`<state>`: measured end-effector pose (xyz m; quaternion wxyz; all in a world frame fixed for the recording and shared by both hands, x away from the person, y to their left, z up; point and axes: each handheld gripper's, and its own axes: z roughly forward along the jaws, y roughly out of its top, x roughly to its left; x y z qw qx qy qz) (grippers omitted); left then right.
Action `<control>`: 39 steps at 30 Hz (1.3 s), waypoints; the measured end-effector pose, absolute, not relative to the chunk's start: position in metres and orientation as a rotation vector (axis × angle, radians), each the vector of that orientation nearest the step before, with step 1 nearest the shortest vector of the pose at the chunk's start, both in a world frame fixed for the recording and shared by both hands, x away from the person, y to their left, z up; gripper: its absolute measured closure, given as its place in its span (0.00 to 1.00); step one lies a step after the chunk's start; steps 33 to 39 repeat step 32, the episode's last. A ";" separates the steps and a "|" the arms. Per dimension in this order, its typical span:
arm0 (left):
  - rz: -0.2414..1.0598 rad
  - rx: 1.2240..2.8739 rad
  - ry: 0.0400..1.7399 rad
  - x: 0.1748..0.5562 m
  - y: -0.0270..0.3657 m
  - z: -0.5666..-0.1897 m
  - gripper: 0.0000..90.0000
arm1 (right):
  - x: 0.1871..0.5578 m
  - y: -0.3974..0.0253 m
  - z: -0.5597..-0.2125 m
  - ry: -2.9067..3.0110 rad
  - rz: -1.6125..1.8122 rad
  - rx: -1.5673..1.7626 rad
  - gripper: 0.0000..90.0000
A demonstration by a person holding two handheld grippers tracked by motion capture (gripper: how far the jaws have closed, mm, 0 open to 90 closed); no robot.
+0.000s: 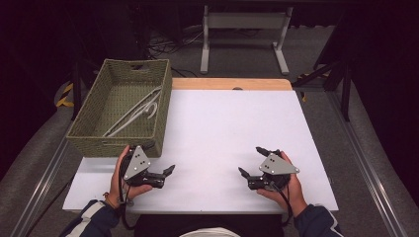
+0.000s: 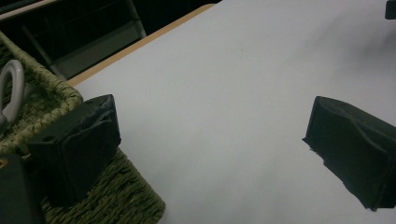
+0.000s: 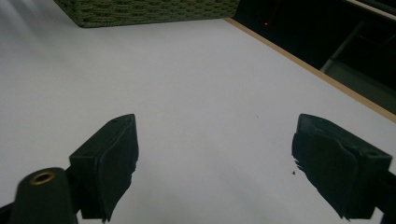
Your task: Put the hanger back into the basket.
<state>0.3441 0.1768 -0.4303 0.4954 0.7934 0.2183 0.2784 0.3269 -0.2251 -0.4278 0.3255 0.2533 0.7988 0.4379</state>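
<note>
On the white table (image 1: 217, 133), a woven basket (image 1: 94, 133) is sitting at the far left, with white hangers (image 1: 136, 112) lying inside it. Just near of the basket's front corner, the left gripper (image 1: 165, 173) is resting with its jaws spread wide — holding nothing. Well apart at the near right, the right gripper (image 1: 251, 160) is also gaping, empty.

Woven green basket (image 1: 91, 139) (far-left table corner) holds white hangers (image 1: 141, 109).
</note>
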 end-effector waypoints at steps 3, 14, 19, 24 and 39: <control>0.664 1.910 0.535 0.343 0.178 -0.431 0.04 | 0.326 -0.224 -0.427 2.090 1.148 0.659 0.16; 0.657 1.902 0.547 0.343 0.181 -0.430 0.04 | 0.325 -0.223 -0.425 2.071 1.197 0.672 0.16; 0.655 1.909 0.547 0.345 0.181 -0.431 0.04 | 0.326 -0.225 -0.425 2.055 1.196 0.695 0.16; 0.653 1.924 0.547 0.344 0.179 -0.431 0.04 | 0.325 -0.225 -0.425 2.039 1.194 0.695 0.15; 0.642 1.932 0.561 0.347 0.176 -0.436 0.04 | 0.326 -0.225 -0.425 2.043 1.184 0.686 0.14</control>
